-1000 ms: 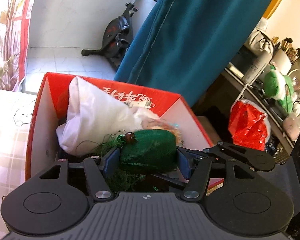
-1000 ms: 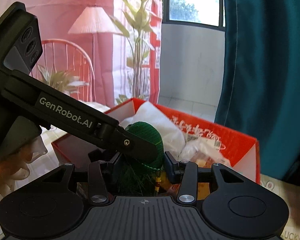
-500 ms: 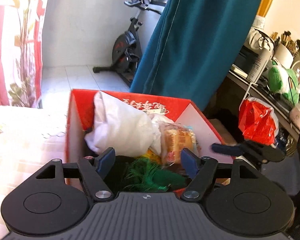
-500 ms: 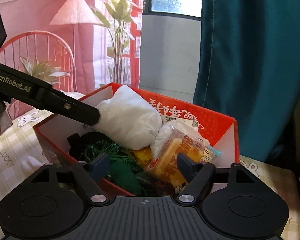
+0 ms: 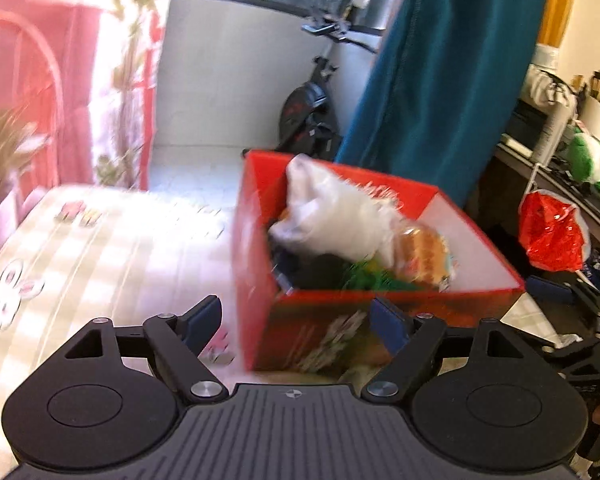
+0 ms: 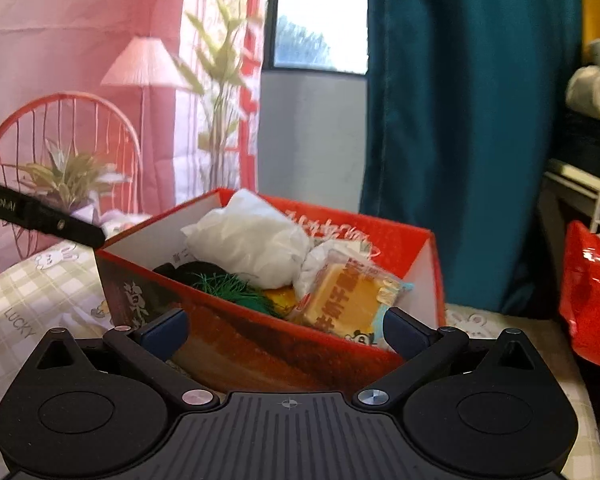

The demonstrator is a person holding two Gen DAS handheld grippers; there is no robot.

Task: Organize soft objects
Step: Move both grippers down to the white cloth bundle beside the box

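A red cardboard box [image 5: 384, 316] [image 6: 260, 344] stands on the checked tablecloth. It holds a white plastic bag [image 5: 332, 216] [image 6: 252, 240], a wrapped yellow cake [image 5: 424, 252] [image 6: 348, 300], a green tasselled pouch [image 5: 364, 276] [image 6: 236, 292] and a dark item. My left gripper [image 5: 296, 320] is open and empty, in front of the box's near left corner. My right gripper [image 6: 286, 326] is open and empty, in front of the box's near wall. A left gripper finger [image 6: 44, 220] shows at the left edge of the right wrist view.
The checked tablecloth [image 5: 100, 248] [image 6: 28, 304] spreads left of the box. A teal curtain [image 5: 440, 80] [image 6: 472, 120] hangs behind. A red plastic bag [image 5: 552, 236] [image 6: 592, 292] hangs at the right by a cluttered shelf. An exercise bike [image 5: 308, 116] stands behind.
Both grippers opened and let go of the green pouch, which now lies in the box. Both pulled back from the box; the left one swung leftward.
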